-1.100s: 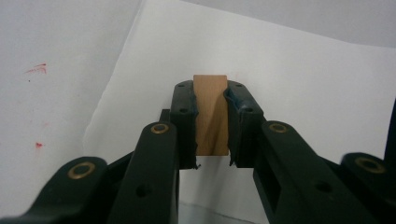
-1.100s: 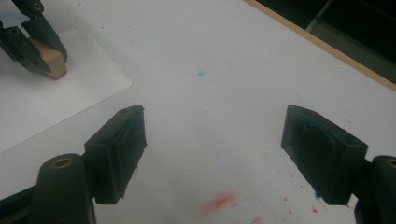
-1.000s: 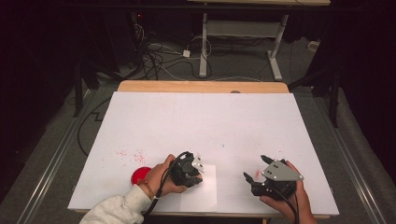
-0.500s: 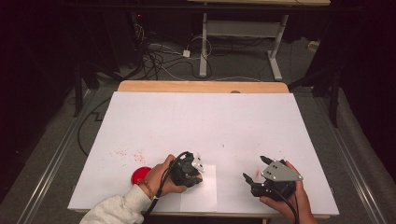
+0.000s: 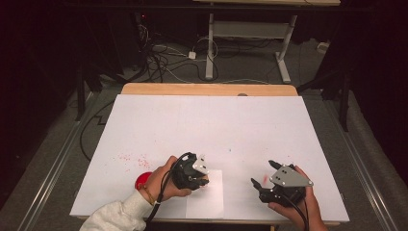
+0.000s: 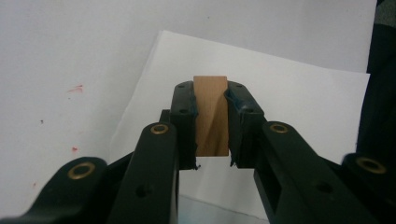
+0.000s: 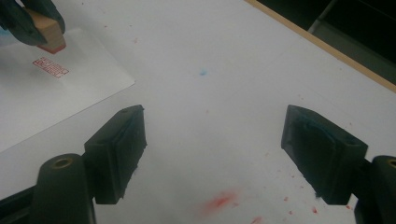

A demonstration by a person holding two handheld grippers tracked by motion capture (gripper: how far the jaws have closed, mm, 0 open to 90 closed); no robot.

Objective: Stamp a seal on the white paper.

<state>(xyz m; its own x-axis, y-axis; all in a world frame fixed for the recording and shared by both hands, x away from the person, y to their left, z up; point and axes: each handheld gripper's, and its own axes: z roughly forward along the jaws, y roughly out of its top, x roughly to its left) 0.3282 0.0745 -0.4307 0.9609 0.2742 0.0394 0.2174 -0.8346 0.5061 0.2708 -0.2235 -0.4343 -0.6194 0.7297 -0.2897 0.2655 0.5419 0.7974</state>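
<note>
My left gripper point(image 5: 198, 181) is shut on a small wooden stamp point(image 6: 211, 116), which stands upright between its pads above a white sheet of paper point(image 5: 210, 201) near the table's front edge. In the right gripper view the stamp point(image 7: 48, 29) hangs just above the sheet point(image 7: 60, 98), its red face down, and a red rectangular print point(image 7: 50, 66) lies on the paper under it. My right gripper point(image 5: 262, 182) rests low to the right of the sheet, with its jaws wide open point(image 7: 215, 140) and nothing between them.
A round red ink pad point(image 5: 141, 180) lies on the white table cover point(image 5: 207, 125), partly behind the left hand. Red ink specks point(image 5: 132, 159) and a red smear point(image 7: 218, 203) mark the cover. A wooden table edge point(image 5: 207, 89) runs along the far side, with cables on the floor beyond it.
</note>
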